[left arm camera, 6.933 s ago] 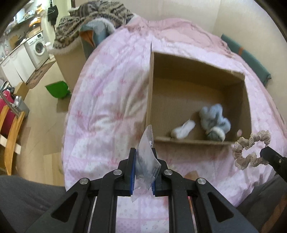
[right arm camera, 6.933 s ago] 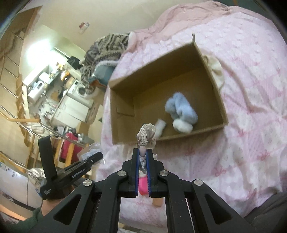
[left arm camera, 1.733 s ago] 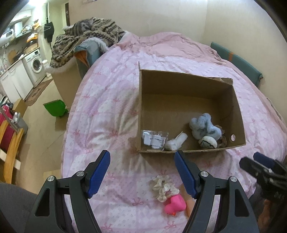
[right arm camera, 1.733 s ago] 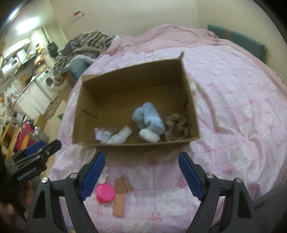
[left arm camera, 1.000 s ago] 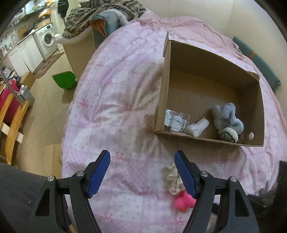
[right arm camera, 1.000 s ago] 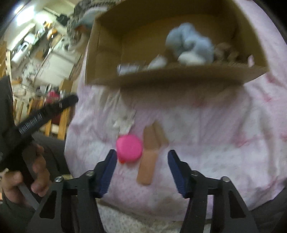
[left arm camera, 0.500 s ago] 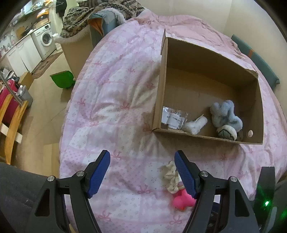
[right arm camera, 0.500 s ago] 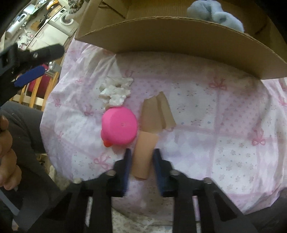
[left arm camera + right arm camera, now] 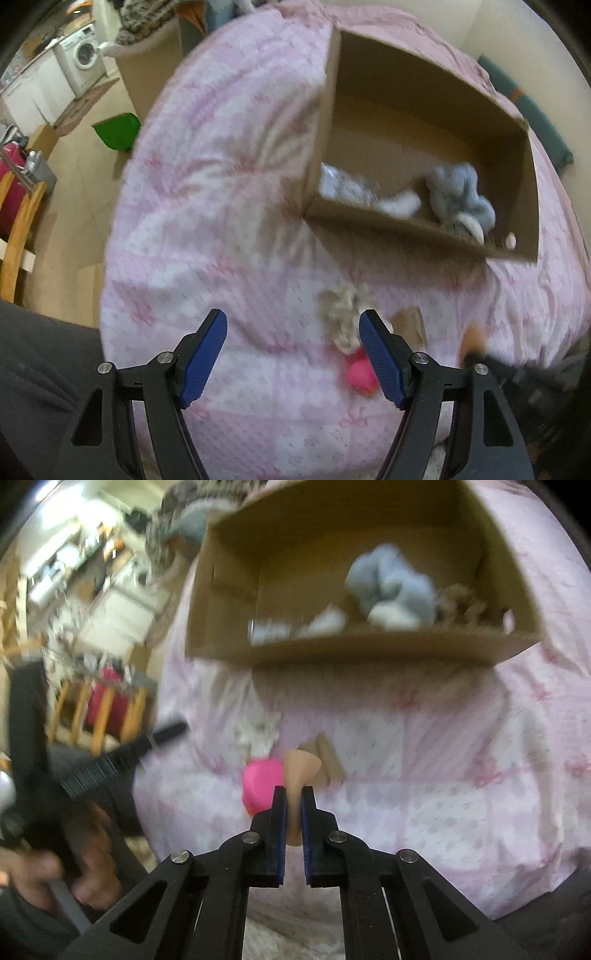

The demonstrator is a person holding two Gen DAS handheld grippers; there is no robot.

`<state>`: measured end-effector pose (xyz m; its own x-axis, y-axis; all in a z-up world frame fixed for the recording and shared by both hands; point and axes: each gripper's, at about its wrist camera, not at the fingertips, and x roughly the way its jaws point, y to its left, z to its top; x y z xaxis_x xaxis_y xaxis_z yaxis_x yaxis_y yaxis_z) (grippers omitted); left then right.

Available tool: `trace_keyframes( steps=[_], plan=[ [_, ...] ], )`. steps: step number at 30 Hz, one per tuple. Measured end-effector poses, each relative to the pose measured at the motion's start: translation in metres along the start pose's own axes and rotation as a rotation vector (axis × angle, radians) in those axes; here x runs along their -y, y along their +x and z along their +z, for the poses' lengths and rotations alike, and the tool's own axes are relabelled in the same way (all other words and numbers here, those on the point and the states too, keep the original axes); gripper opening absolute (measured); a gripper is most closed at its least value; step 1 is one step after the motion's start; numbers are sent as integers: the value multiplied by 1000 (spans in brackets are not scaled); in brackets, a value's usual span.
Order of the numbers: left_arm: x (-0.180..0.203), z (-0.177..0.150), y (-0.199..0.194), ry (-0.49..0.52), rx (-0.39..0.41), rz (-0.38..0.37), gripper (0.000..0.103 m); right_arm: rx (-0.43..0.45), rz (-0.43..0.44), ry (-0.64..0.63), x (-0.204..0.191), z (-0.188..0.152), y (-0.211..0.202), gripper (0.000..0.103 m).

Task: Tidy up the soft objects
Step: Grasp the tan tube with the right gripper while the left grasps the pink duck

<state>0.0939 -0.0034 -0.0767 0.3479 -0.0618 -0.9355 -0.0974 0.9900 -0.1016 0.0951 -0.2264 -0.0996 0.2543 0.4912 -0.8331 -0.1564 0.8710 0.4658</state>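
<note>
R claw: jaws squeezed tight on tan soft piece, top end fans out above tips. Pink toy on pink blanket, just left of claw. White frilly scrunchie on blanket right behind pink toy.

L claw: jaws wide apart, holds nothing, hangs over blanket. Scrunchie + pink toy sit near its right tip.

Cardboard box on blanket, further back. Inside: blue fluffy toy, white soft bit, brown scrunchie, small clear bag. Pics blurry.
</note>
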Motion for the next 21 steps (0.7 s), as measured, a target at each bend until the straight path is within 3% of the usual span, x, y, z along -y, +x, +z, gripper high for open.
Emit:
trace_keyframes(
  steps=[6, 12, 17, 18, 19, 21],
  plan=[
    [35, -24, 23, 95, -91, -58, 72, 98, 11, 92, 17, 15, -17, 9],
    [55, -30, 46, 119, -172, -125, 70, 99, 15, 128, 26, 20, -17, 9],
    [59, -33, 61, 102, -219, -106, 70, 89, 20, 140, 32, 22, -19, 9],
    [59, -32, 62, 93, -221, -107, 65, 89, 21, 141, 32, 23, -19, 9],
    [58, -32, 62, 88, -218, -108, 54, 88, 22, 141, 33, 23, -19, 9],
    [57, -28, 65, 86, -227, -117, 47, 88, 22, 141, 32, 22, -19, 9]
  ],
)
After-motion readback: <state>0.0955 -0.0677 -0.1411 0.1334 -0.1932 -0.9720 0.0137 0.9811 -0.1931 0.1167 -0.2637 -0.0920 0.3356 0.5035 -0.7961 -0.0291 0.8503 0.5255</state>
